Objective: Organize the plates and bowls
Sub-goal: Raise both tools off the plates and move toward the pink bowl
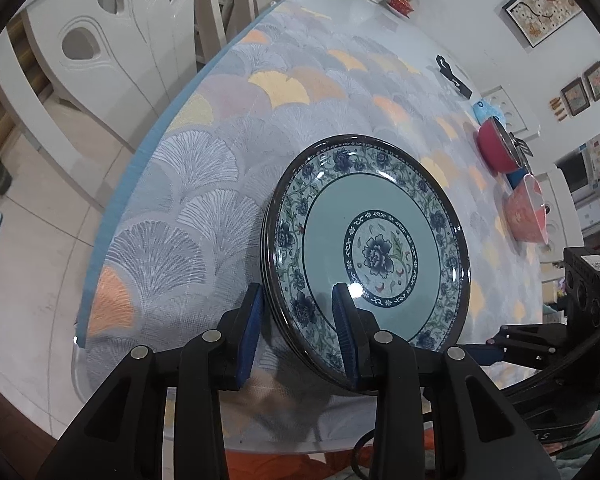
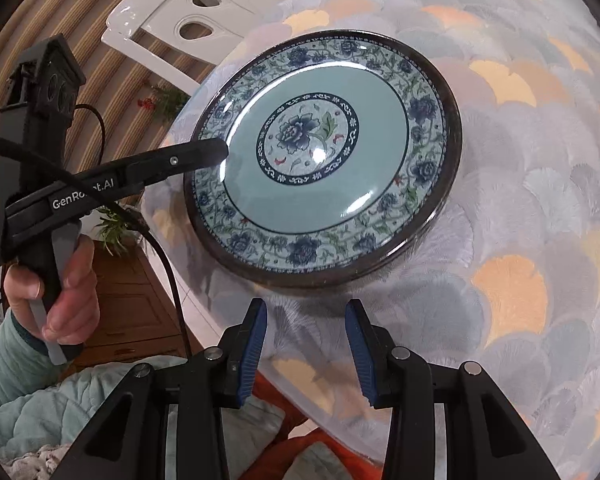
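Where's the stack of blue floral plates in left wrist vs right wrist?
Left wrist: stack of plates lower centre-right, its near rim between the left gripper fingers.
Right wrist: same stack upper centre, beyond the open right gripper.
Shared landmark: fan-pattern tablecloth.

Plate stack [image 1: 364,240]: glazed ceramic by the look, glossy, with bright light reflections on the smooth celadon face and a dark rim.
Tabletop [image 1: 228,152]: covered by a matt woven cloth with a fine, thread-like fan pattern; a smooth, glossy edge shows beneath it.
Left gripper [image 1: 300,332]: matt black plastic body, ribbed blue pads [image 1: 252,332], small shiny metal pins.
Right gripper [image 2: 306,344]: same matt black plastic and ribbed blue pads.
Chair [image 2: 204,12]: glossy white, smooth.
Sleeve [image 2: 4,364]: soft quilted cloth.
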Action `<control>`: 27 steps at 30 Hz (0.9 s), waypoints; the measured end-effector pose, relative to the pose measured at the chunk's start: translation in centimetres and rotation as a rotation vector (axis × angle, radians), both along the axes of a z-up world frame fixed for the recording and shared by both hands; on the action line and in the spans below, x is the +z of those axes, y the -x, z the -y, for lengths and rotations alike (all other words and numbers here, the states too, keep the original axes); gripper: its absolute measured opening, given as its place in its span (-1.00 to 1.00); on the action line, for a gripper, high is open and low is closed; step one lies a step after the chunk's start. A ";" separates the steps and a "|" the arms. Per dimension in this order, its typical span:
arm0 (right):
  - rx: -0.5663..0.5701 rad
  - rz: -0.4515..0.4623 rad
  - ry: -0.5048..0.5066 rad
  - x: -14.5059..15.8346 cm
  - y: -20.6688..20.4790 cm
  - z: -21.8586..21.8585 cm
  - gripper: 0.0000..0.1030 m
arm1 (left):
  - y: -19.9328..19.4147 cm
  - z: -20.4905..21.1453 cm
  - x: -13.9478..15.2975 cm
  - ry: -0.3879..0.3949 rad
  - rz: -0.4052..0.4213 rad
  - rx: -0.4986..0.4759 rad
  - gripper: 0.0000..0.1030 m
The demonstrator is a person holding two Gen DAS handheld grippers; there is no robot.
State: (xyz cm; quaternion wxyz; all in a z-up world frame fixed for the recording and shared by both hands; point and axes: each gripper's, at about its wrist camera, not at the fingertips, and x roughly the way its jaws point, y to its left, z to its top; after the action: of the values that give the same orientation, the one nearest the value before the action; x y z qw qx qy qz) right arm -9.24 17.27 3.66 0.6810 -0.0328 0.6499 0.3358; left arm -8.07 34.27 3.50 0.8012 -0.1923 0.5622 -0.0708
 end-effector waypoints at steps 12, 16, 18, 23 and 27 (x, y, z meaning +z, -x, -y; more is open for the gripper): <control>0.013 0.039 0.001 0.1 -0.3 -1.8 -0.22 | -1.8 -0.4 -0.1 0.001 0.000 0.016 -0.40; 0.013 0.049 -0.014 0.2 -1.0 -2.6 -0.22 | -2.3 -1.3 0.1 -0.015 0.009 0.042 -0.40; 0.013 0.060 -0.022 0.4 -1.4 -2.8 -0.22 | -2.4 -1.8 0.4 -0.019 0.014 0.051 -0.40; -0.035 0.024 -0.054 -0.1 -2.0 -1.6 -0.21 | -2.3 -2.6 1.9 -0.055 0.050 0.067 -0.40; -0.078 0.030 -0.048 0.8 -2.0 1.1 -0.21 | -3.0 -2.6 3.7 -0.081 0.096 0.058 -0.40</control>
State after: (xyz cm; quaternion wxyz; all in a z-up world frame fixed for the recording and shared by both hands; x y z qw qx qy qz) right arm -7.23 16.18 4.42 0.7039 0.0037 0.6322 0.3237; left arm -5.06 36.92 7.22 0.8360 -0.1724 0.5199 -0.0340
